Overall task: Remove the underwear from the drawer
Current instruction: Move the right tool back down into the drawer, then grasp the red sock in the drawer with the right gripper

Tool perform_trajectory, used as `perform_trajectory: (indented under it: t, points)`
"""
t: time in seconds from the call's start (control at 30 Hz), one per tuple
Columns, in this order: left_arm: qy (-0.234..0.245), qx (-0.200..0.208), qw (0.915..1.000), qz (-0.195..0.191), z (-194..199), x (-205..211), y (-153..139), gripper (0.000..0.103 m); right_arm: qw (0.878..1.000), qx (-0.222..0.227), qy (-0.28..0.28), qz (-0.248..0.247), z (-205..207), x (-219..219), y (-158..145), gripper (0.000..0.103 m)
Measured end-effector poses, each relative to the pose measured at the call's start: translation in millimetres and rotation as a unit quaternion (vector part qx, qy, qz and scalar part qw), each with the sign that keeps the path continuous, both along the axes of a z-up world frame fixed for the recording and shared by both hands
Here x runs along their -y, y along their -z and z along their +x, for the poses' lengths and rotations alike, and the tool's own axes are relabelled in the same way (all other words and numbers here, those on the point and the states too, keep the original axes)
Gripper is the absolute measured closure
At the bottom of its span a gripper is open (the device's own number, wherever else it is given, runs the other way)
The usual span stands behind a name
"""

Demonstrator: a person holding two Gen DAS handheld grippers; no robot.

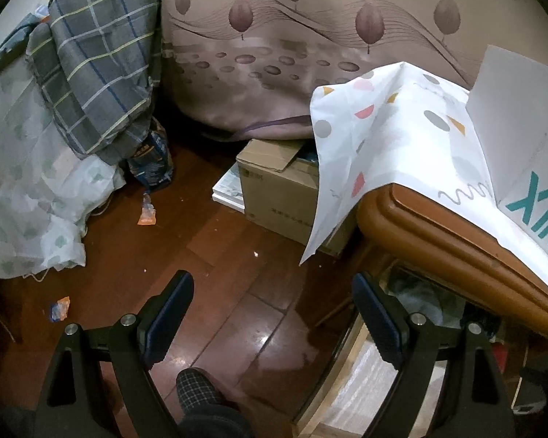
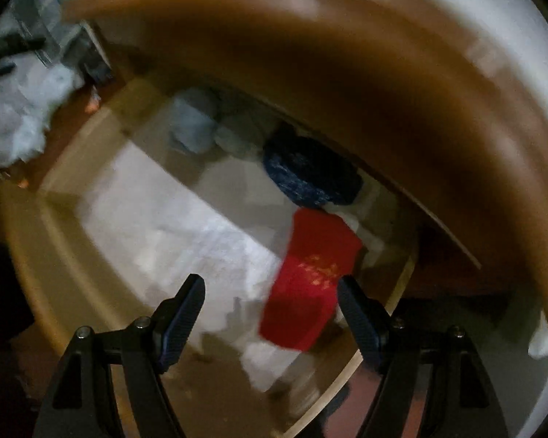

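Right wrist view — right gripper (image 2: pixel 270 304) spread, empty, above the open drawer (image 2: pixel 65 255); red underwear (image 2: pixel 312 277) lies just ahead — descend squarely, then pinch one fold.

A lived-in bedroom at home, plainly: a bed (image 1: pixel 310 54) draped in a mauve leaf-print cover, a grey plaid quilt (image 1: pixel 98 73) slumped beside a pale patterned sheet (image 1: pixel 29 189), dark red wooden floorboards (image 1: pixel 219 255) littered with wrappers. Further signs of household storage under and around the bed: a cardboard box (image 1: pixel 277 189) half tucked beneath it, a wooden cabinet (image 1: pixel 438 241) topped with a dotted white cloth (image 1: pixel 394 127). Below the cabinet top, a pulled-out drawer (image 2: pixel 102 241) lined in white and holding folded clothing in red (image 2: pixel 310 277), dark blue (image 2: pixel 310 171) and pale blue, blurred in the right wrist view.
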State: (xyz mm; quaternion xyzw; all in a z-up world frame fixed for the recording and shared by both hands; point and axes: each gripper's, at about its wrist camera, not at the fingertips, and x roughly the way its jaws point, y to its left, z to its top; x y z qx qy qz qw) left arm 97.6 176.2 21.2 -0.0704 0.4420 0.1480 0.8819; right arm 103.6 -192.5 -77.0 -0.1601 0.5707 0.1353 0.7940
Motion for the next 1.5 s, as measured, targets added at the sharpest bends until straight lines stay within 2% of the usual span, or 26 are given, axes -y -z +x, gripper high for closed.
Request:
perform_trajectory:
  t: [0.07,0.2,0.33,0.6,0.7,0.9,0.93,1.0,1.1,1.2,1.23,1.3,1.5]
  points:
    - [0.004,-0.003,1.0000,0.008,0,3,1,0.017,0.999,0.007,-0.017,-0.030,7,-2,15,0.026]
    - [0.013,-0.004,0.9998,0.016,0,8,2,0.017,0.990,0.048,-0.087,-0.100,-3,-24,19,0.026]
    - [0.016,-0.006,0.9997,0.019,1,11,3,0.017,0.983,0.035,-0.106,-0.144,-4,-33,34,0.026]
    - [0.027,-0.006,0.9991,0.033,2,18,2,0.017,0.989,0.005,-0.076,-0.129,13,-23,38,0.024]
    - [0.028,-0.008,0.9990,0.034,3,19,3,0.017,0.993,-0.004,-0.059,-0.102,22,-17,31,0.023]
    - [0.032,-0.012,0.9987,0.038,4,23,4,0.017,0.994,0.006,-0.068,-0.087,23,-19,17,0.026]
    - [0.032,-0.013,0.9986,0.039,4,23,4,0.017,0.994,0.005,-0.063,-0.085,22,-20,14,0.028]
    - [0.033,-0.011,0.9987,0.036,4,24,5,0.017,0.996,0.005,-0.051,-0.076,20,-15,5,0.057]
    - [0.036,-0.009,0.9986,0.038,4,25,5,0.017,0.998,-0.002,-0.044,-0.049,19,-11,-8,0.065]
    - [0.037,-0.010,0.9985,0.038,3,26,6,0.016,0.998,-0.020,-0.057,-0.010,12,-14,-18,0.066]
    - [0.037,-0.011,0.9986,0.036,4,26,7,0.017,0.998,-0.017,-0.061,-0.021,11,-17,-19,0.066]
    - [0.037,-0.013,0.9986,0.034,3,26,7,0.017,0.997,-0.014,-0.071,-0.031,10,-23,-21,0.058]
    - [0.039,-0.012,0.9986,0.035,4,29,7,0.017,0.996,-0.018,-0.079,-0.040,17,-27,-22,0.056]
